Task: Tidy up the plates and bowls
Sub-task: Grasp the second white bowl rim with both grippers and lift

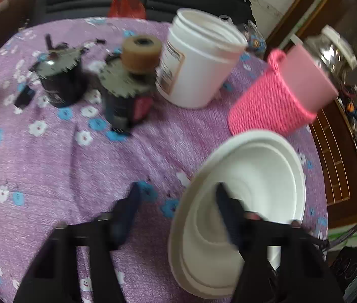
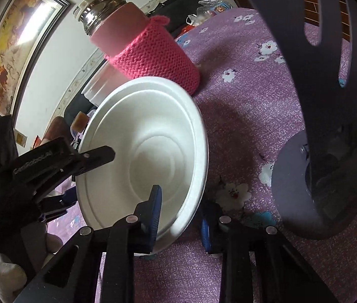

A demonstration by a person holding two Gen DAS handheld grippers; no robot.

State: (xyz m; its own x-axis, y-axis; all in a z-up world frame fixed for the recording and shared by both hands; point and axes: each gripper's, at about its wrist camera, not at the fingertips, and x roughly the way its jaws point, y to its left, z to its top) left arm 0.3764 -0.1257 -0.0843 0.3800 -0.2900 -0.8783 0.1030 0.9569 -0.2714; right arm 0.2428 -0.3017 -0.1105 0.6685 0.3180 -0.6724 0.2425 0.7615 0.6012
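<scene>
While both grippers straddle the white bowl's (image 2: pixel 153 136) rim, right gripper (image 2: pixel 181 217) pinching it, left gripper (image 1: pixel 178 204) looks pinching too, by the table's (image 1: pixel 64 164) edge

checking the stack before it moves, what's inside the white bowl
Nothing loose: the white bowl shows a bare bottom, with a finger of the right gripper and one of the left gripper reaching in. How many bowls are nested under it is hidden.
</scene>
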